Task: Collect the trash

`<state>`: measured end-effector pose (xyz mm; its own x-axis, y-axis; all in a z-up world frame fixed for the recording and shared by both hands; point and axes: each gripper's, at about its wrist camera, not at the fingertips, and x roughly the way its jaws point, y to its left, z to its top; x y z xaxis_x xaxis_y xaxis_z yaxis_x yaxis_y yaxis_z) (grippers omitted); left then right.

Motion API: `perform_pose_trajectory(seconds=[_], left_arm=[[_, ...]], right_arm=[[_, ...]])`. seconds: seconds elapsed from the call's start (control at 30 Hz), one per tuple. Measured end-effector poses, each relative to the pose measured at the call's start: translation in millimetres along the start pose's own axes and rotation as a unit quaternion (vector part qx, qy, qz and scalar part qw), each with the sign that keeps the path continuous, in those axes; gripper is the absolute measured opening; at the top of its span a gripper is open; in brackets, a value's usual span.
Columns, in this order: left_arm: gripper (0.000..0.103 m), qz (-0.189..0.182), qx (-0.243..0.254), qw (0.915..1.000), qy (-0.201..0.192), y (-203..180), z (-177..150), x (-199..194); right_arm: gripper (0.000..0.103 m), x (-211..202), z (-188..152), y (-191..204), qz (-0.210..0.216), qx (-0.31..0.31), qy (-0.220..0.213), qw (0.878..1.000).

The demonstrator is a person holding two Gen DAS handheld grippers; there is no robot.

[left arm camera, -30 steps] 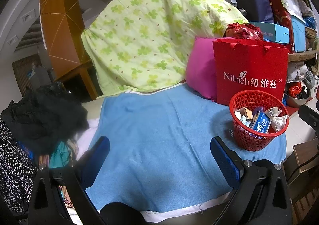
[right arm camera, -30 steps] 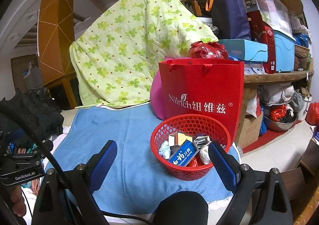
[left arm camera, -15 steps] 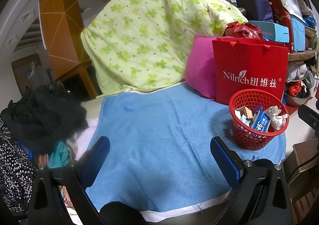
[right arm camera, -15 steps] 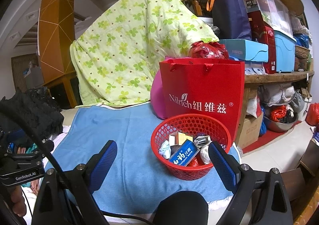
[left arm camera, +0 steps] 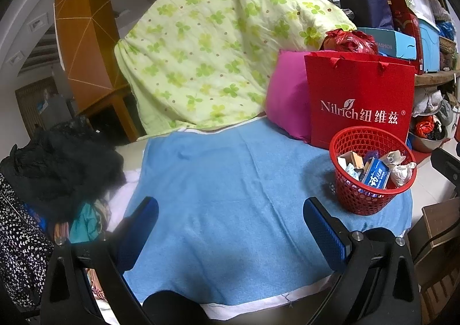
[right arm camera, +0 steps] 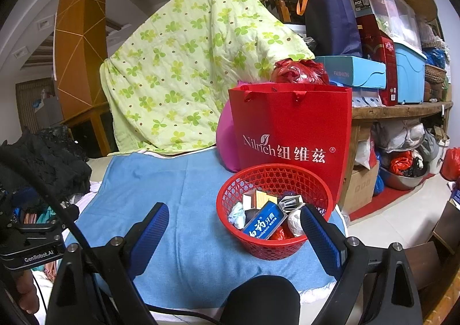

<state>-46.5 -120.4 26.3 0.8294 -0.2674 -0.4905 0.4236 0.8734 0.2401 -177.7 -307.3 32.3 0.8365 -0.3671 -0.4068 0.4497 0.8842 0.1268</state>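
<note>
A green clover quilt [left arm camera: 227, 46] leans up at the back, and a blue towel [left arm camera: 230, 189] covers the surface below it. On the towel's far right edge stand a red bag [right arm camera: 290, 126] and, touching its front, a red basket [right arm camera: 273, 181] filled with trash. A blue toothpaste box [right arm camera: 263, 223] lies on top of the trash, among crumpled paper and small cartons that are hard to make out.

The right gripper [right arm camera: 234, 224] has its jaws spread wide with nothing between the pads; the basket sits just ahead, its near right rim hidden behind the right finger. The left gripper [left arm camera: 230, 218] is likewise wide open and empty over bare towel, with the basket off to the right beyond its right finger.
</note>
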Motion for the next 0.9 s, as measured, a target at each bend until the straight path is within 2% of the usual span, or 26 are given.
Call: perform_pose_trajectory(seconds=[0.9], left_arm=[[0.1, -0.006, 0.013, 0.9999, 0.008, -7.5, -2.2, 6.9]], right_arm=[[0.095, 3.9, -3.1, -8.6, -0.004, 0.008, 0.01, 1.0]])
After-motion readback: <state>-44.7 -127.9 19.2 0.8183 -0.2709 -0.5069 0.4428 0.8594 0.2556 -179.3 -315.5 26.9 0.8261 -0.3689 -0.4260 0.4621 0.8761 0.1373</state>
